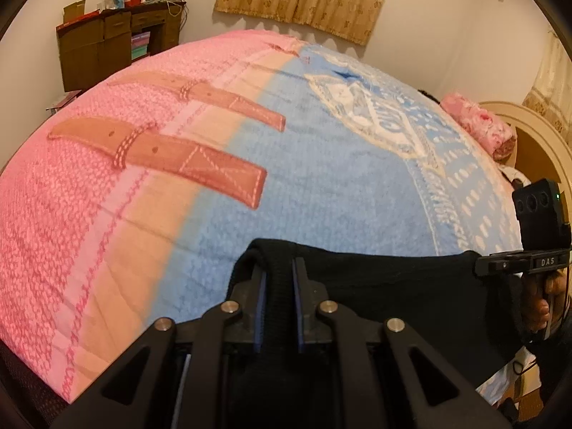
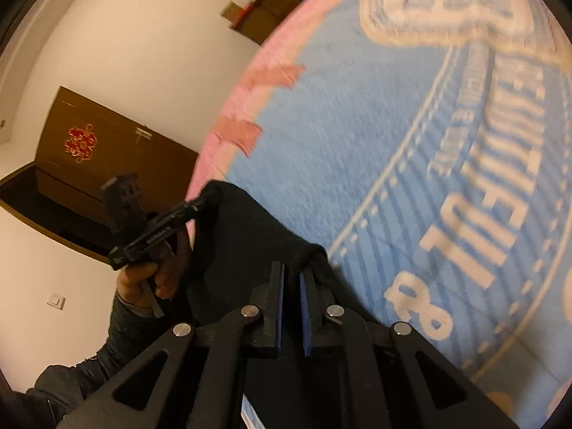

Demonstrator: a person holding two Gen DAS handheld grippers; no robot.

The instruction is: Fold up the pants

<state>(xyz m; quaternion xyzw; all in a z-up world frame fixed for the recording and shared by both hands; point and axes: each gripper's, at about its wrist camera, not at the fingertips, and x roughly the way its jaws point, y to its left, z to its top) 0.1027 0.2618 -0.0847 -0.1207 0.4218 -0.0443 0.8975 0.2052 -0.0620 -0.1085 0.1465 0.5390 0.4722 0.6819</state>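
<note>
Right gripper point(image 2: 292, 279), black with blue-lined jaws, is pinched on a bunched edge of the black knit pants point(image 2: 243, 246). The dark cloth stretches up-left to the left gripper point(image 2: 205, 198), clamped on its far corner, a hand point(image 2: 143, 282) in a dark sleeve gripping the handle. Beneath lies a blue-and-pink printed blanket point(image 2: 357, 143) on the bed; a brown wooden door point(image 2: 107, 164) stands behind.

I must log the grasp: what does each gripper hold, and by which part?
Both hold the black pants. The left gripper pinches a thick edge band; the right gripper pinches another bunched edge. Which edge of the pants cannot be told.
</note>
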